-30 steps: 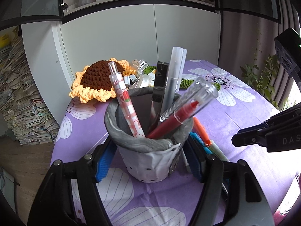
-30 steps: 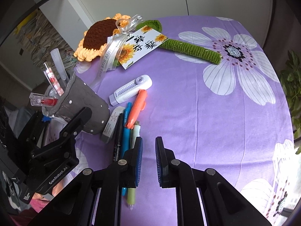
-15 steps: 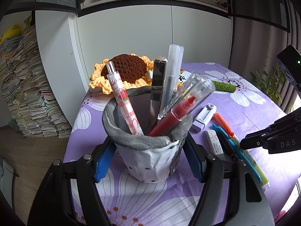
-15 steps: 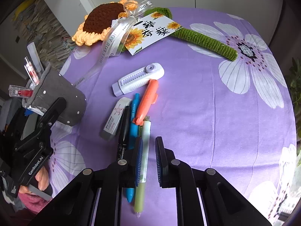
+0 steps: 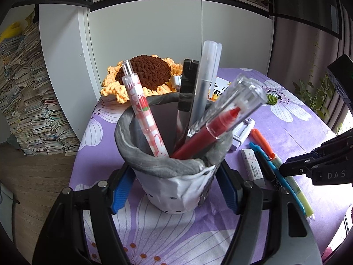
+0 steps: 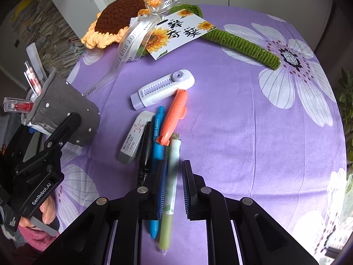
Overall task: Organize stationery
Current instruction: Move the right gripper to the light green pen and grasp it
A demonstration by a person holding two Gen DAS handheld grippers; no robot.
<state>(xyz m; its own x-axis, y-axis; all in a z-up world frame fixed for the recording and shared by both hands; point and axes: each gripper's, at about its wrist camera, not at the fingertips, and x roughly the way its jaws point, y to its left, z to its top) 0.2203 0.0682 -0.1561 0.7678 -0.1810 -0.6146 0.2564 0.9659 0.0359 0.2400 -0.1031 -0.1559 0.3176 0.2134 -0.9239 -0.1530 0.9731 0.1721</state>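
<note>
My left gripper (image 5: 174, 190) is shut on a grey dotted fabric pen holder (image 5: 176, 176), which stands on the purple flowered cloth and holds several pens, among them a red one (image 5: 211, 128). The holder also shows at the left of the right wrist view (image 6: 66, 112). My right gripper (image 6: 173, 190) is open, its jaws on either side of a green pen (image 6: 171, 190) that lies on the cloth. Beside that pen lie a blue pen (image 6: 157, 137), a black pen (image 6: 145, 150), an orange highlighter (image 6: 174, 117), a white eraser (image 6: 135, 139) and a white correction tape (image 6: 163, 88).
A crocheted sunflower (image 6: 117, 19) with a green stem (image 6: 242, 44), a ribbon and a printed card (image 6: 176, 33) lies at the back of the table. The table edge is at the left, with stacked books (image 5: 28, 101) on the floor beyond. A white cabinet (image 5: 176, 39) stands behind.
My right gripper has moved forward and down over the green pen, which now lies between its jaws. My left gripper still holds the pen holder, and its view has swung to the right.
</note>
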